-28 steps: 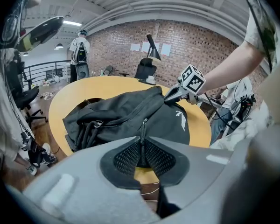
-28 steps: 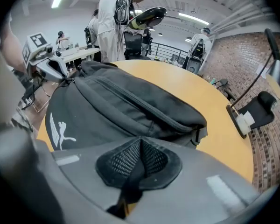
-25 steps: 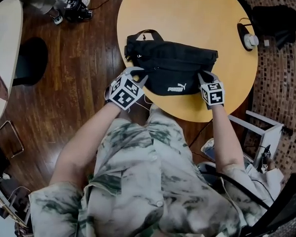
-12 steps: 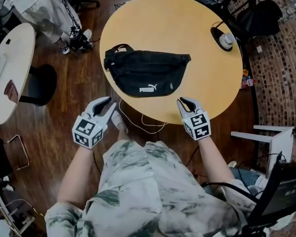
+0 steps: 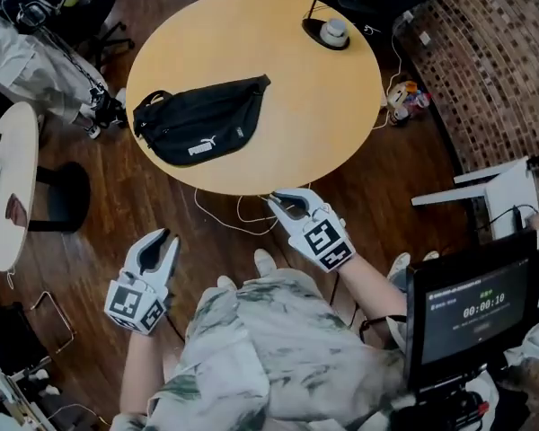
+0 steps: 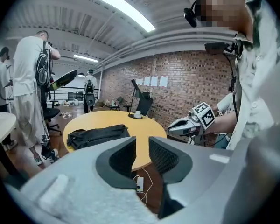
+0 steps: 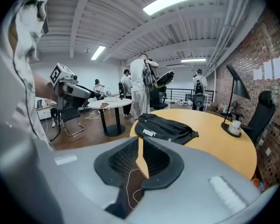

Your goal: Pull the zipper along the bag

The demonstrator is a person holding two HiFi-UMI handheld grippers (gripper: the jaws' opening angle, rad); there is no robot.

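A black waist bag [image 5: 202, 119] with a white logo lies flat near the left edge of the round wooden table [image 5: 296, 106]. It also shows in the left gripper view [image 6: 98, 135] and the right gripper view [image 7: 165, 127]. Both grippers hang over the floor, well back from the table. My left gripper [image 5: 160, 239] [image 6: 142, 146] is open by a narrow gap and holds nothing. The right gripper [image 5: 274, 197] [image 7: 141, 146] sits just off the table's near edge, its jaws closed to a thin slit, empty. The zipper itself is too small to make out.
A desk lamp base [image 5: 328, 30] stands at the table's far side. A white cable [image 5: 234, 218] trails on the wooden floor below the near edge. A small white table [image 5: 4, 187] is at the left, a monitor [image 5: 472, 308] at the right. People [image 6: 30, 92] stand beyond.
Both grippers let go of the bag and pulled back off the table. The person has stepped farther away and to the right, so the bag now lies far from both grippers.
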